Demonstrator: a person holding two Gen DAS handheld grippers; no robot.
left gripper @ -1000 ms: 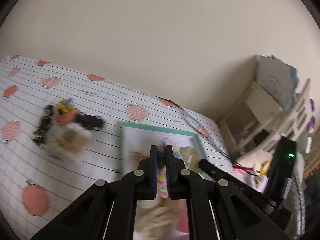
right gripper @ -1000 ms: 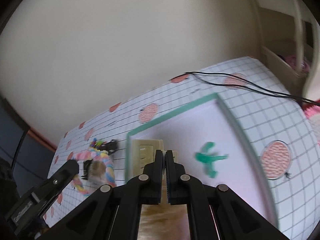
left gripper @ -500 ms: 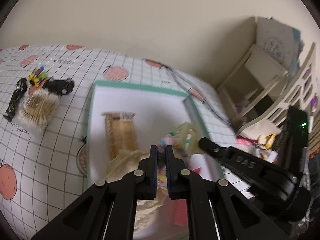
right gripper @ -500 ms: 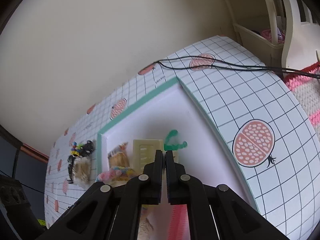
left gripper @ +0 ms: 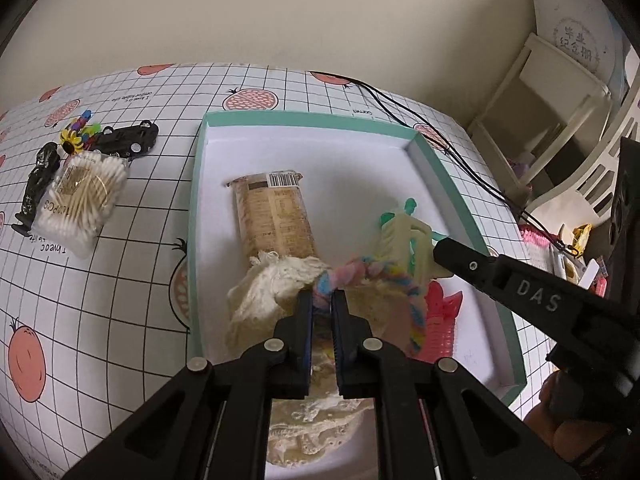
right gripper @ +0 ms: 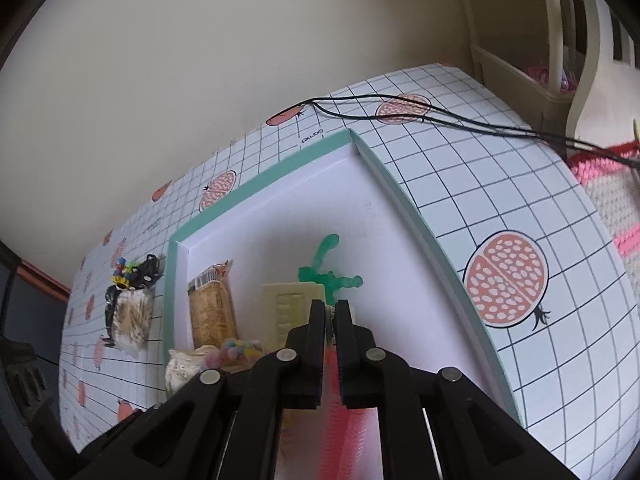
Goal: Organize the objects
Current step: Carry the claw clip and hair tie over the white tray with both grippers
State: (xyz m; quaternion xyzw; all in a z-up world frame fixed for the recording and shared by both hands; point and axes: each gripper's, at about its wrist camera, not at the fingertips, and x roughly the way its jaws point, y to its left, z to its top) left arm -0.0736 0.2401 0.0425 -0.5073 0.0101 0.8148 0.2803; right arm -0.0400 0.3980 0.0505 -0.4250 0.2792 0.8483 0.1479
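Table covered by white grid-print cloth (left gripper: 132, 272) with pomegranate motifs, set against a plain cream wall (left gripper: 280, 12). Black cable (right gripper: 440, 118) trailed across the far corner; cream shelving (left gripper: 560, 92) stood to the right.

Teal-rimmed box (left gripper: 195, 208) sat open on the cloth, holding a brown snack packet (left gripper: 274, 216), a cream lace cloth (left gripper: 264, 296), a pink comb (left gripper: 440, 320) and a green figure (right gripper: 326, 264).

Left gripper (left gripper: 321, 300) pinched a pastel braided rope (left gripper: 384, 276) inside the box. Right gripper (right gripper: 329, 312) pinched a cream plastic piece (right gripper: 286, 308).

Cotton swabs (left gripper: 82, 200) and black toy car (left gripper: 124, 142) lay outside, to the left.
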